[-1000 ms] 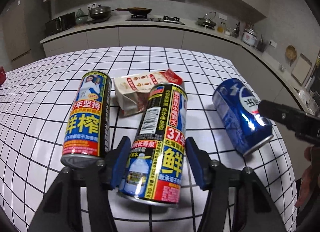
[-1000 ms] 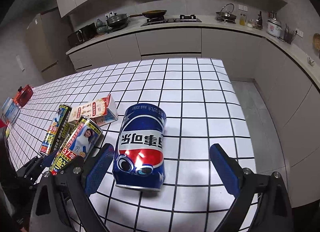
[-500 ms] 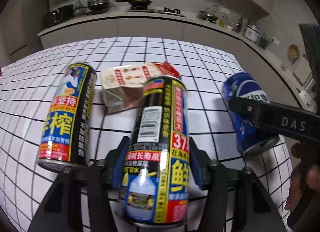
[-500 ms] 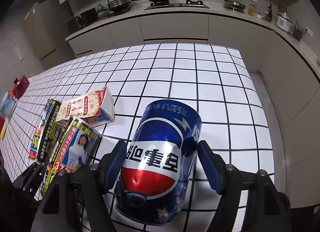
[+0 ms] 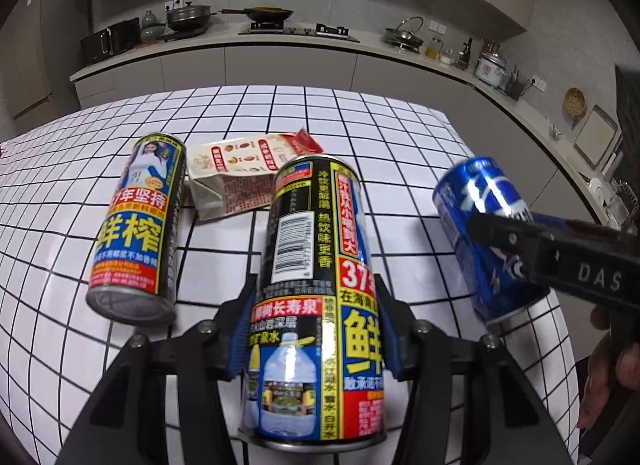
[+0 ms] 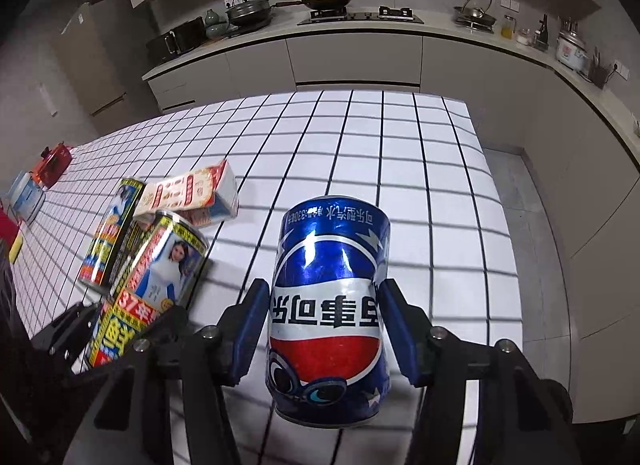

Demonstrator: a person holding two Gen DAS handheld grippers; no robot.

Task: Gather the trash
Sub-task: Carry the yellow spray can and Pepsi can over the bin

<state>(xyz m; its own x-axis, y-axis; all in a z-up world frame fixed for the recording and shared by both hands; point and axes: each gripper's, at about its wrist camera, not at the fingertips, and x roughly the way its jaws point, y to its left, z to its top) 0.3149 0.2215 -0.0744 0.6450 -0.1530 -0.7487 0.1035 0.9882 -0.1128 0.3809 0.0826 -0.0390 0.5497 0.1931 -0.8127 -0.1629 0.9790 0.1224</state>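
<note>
The black can (image 5: 316, 305) was clamped mid-body by the left tool (image 5: 314, 339). The right tool (image 6: 326, 329) was closing around the blue can (image 6: 330, 305), judged light, thin-walled, easily dented.

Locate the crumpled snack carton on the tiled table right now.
In the left wrist view the snack carton lies on its side on the tiled table, behind and between the loose tall can and the can in the left gripper.

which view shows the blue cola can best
The right wrist view: the blue cola can fills the centre, label facing the camera, between the closing right gripper pads. The left wrist view shows it at the right edge, partly hidden behind that gripper's finger.
</note>
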